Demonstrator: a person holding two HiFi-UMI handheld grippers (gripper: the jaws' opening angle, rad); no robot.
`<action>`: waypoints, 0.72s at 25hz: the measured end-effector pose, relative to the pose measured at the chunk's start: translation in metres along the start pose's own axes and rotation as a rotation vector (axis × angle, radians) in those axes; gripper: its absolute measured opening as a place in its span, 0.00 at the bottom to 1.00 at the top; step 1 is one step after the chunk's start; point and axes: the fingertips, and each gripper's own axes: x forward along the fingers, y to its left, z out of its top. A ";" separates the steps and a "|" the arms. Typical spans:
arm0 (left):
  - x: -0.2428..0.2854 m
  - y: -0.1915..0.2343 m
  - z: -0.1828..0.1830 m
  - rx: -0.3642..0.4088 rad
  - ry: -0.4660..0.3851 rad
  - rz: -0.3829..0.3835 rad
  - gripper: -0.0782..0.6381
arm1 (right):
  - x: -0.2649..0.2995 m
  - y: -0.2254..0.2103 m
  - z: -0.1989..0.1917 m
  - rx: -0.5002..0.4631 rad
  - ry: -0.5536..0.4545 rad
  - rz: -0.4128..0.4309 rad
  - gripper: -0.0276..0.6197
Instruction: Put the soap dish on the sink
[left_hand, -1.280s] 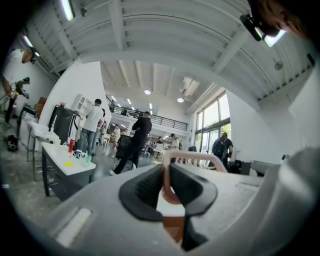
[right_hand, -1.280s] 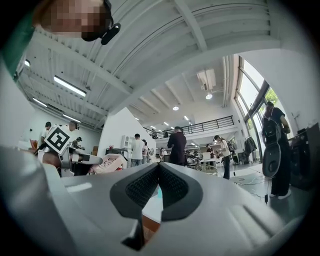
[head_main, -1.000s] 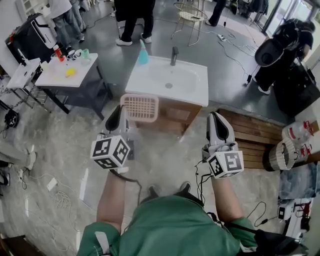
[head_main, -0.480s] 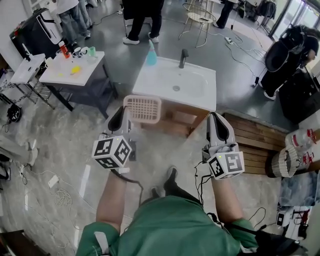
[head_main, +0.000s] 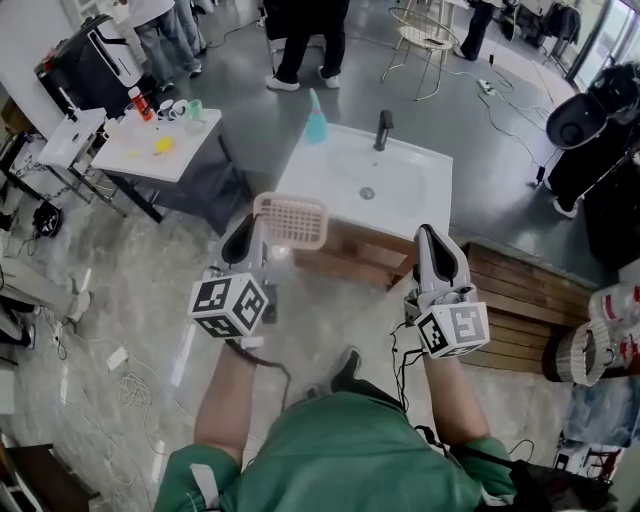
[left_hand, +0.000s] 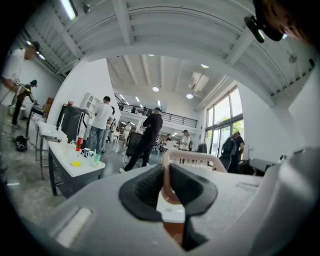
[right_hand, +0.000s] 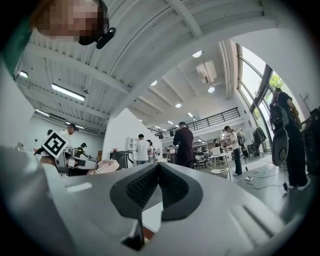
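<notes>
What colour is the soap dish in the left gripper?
The soap dish is pale pink with a grid base; clearest in head view.

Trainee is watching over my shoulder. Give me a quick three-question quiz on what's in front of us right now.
1. True or false: the right gripper holds the soap dish.
2. In the head view, what stands at the back of the sink, left of the faucet? A) a blue bottle B) a red mug C) a folded towel
3. Fill in: the left gripper is shut on the ____.

Key: 1 false, the right gripper's jaws are together with nothing between them. 2 A. 3 soap dish, gripped by its rim.
</notes>
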 end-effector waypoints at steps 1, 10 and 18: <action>0.009 -0.002 -0.002 -0.001 0.003 0.006 0.17 | 0.006 -0.008 -0.002 0.006 0.000 0.006 0.03; 0.067 -0.032 -0.007 0.016 0.010 0.035 0.17 | 0.036 -0.071 -0.011 0.060 -0.001 0.034 0.03; 0.096 -0.037 -0.001 0.019 0.008 0.034 0.17 | 0.052 -0.096 -0.010 0.066 -0.007 0.029 0.03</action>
